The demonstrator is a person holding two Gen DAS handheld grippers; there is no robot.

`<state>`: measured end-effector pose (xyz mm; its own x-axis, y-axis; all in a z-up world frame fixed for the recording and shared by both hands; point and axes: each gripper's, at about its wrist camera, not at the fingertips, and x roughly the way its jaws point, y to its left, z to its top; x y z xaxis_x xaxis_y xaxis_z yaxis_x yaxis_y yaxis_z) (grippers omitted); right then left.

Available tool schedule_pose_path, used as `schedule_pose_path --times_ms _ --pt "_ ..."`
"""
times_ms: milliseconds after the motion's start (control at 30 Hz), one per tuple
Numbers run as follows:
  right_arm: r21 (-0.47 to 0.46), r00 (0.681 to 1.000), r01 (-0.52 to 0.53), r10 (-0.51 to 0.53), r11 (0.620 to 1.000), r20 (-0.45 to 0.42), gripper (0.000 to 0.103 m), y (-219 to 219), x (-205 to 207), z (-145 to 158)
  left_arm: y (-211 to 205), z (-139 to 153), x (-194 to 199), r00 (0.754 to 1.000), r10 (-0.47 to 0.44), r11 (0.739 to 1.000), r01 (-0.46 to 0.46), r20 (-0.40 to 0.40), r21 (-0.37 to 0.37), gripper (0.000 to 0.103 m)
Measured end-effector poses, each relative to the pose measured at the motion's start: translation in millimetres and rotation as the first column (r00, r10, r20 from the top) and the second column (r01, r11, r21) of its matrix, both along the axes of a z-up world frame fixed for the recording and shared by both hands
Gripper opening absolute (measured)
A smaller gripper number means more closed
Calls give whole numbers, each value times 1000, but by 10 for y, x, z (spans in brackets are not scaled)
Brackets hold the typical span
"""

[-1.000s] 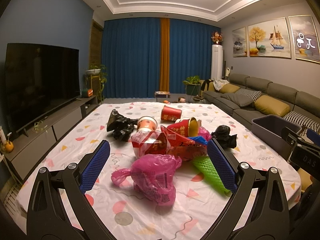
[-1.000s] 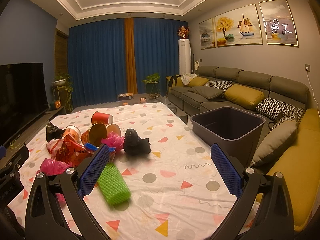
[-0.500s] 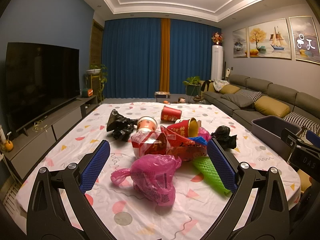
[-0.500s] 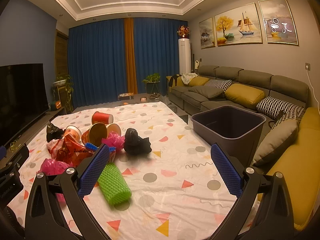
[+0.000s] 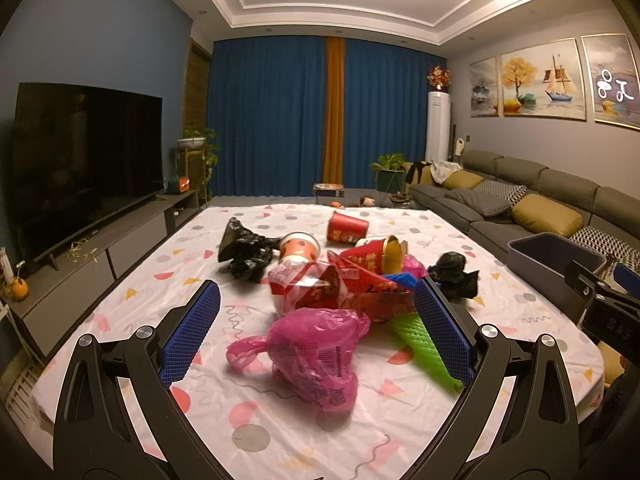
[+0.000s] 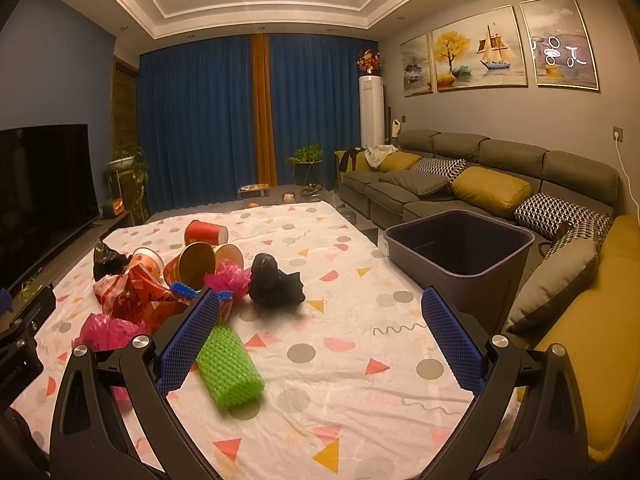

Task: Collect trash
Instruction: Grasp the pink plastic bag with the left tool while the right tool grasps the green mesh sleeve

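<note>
We hold the left gripper [image 5: 316, 328] fingers spread wide above the pink bag [image 5: 312, 354]; right gripper [image 6: 320, 338], equally apart, overlooks bare tablecloth [image 6: 360, 360] beside the bin [image 6: 460, 256].

Both wrist views face curtains; share table [image 5: 120, 312] – trash pile [image 6: 168, 280].

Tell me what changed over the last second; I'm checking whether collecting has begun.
Nothing visibly changed. The left gripper and right gripper hang open and empty over the table; the trash pile and the bin lie as before.
</note>
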<state>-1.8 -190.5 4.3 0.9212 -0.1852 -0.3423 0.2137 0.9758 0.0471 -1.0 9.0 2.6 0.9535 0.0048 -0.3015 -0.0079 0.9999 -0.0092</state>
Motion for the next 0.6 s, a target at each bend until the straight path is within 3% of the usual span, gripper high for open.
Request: schedule_pose_path --times_ms 367,600 --pt "10 998 -63 63 998 -16 98 72 101 -120 405 -239 60 998 54 998 -55 -32 -39 96" --pt "-2 993 -107 107 994 -47 97 179 248 -259 349 -447 284 997 -12 999 8 -76 -53 95"
